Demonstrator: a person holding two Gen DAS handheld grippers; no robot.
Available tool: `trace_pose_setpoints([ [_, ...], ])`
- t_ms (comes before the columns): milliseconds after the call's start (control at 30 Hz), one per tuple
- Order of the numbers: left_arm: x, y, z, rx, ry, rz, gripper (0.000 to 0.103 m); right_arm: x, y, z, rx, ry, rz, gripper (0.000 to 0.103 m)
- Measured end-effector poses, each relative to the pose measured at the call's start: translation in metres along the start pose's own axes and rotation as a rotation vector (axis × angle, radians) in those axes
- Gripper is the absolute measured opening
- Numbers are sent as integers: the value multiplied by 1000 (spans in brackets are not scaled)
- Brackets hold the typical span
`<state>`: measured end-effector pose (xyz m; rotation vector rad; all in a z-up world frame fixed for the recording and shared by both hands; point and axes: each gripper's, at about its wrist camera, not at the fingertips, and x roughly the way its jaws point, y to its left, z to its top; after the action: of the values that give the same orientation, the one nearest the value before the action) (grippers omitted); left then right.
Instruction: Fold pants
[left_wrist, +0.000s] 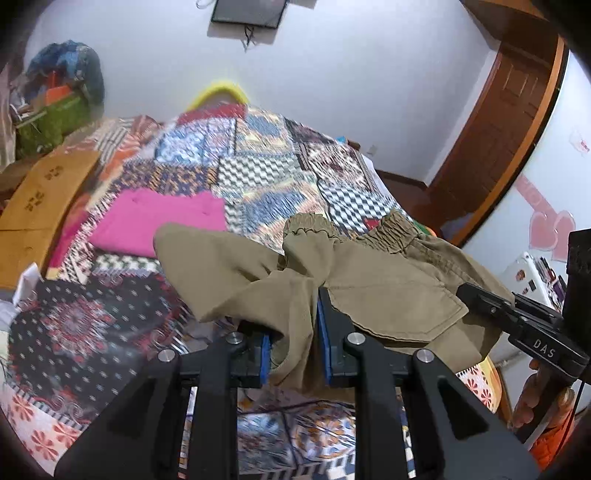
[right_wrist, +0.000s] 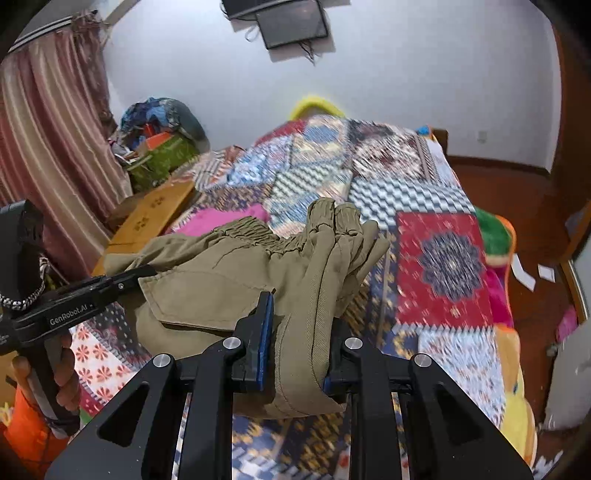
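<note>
Currently I hold the khaki pants (left_wrist: 388, 291) off the patchwork bedspread (left_wrist: 258, 177), gripped at two points. My left gripper (left_wrist: 295, 332) has its blue pads (left_wrist: 325, 332) drawn narrow and clamped on a bunched fold of the pants; the cloth passes between the pads and hangs out below them. My right gripper (right_wrist: 299, 339) is likewise narrow and clamped on a thick roll of the same garment, with one blue pad (right_wrist: 266, 332) visible against the cloth and the other hidden behind it. Relative to the bedspread, the pants sit above its near end, lifted clear where the grippers hold them, with the gathered elastic waistband (right_wrist: 251, 230) at the far edge of the bundle. A flapped pocket (left_wrist: 402, 306) faces up between the two grip points. In the left wrist view the right gripper enters from the right side, its fingers reaching in at the pocket edge, with a hand (left_wrist: 535, 395) on its handle. In the right wrist view the left gripper (right_wrist: 144, 275) enters from the left, held by a hand (right_wrist: 68, 373). A folded pink cloth (left_wrist: 159, 221) lies flat on the bedspread beyond the pants. A cardboard box (left_wrist: 48, 195) stands at the left edge of the bedspread. A yellow pillow (left_wrist: 218, 92) shows beyond its far end, against the white wall (left_wrist: 351, 81).
</note>
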<state>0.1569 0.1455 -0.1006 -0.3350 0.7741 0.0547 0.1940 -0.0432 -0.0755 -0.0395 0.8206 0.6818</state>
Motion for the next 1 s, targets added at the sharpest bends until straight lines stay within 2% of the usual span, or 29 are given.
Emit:
trace_pose_setpoints([
  [500,-11,75,63,-55,-109,39,20,42,55,68,-83,-89,56,18],
  [767,12,120,104,-74,-123,61,20,79,79,101,-109,-113,66,18],
  [1000,48,166,142,-88,-136,60,20,123,93,127,-119,-127,64,18],
])
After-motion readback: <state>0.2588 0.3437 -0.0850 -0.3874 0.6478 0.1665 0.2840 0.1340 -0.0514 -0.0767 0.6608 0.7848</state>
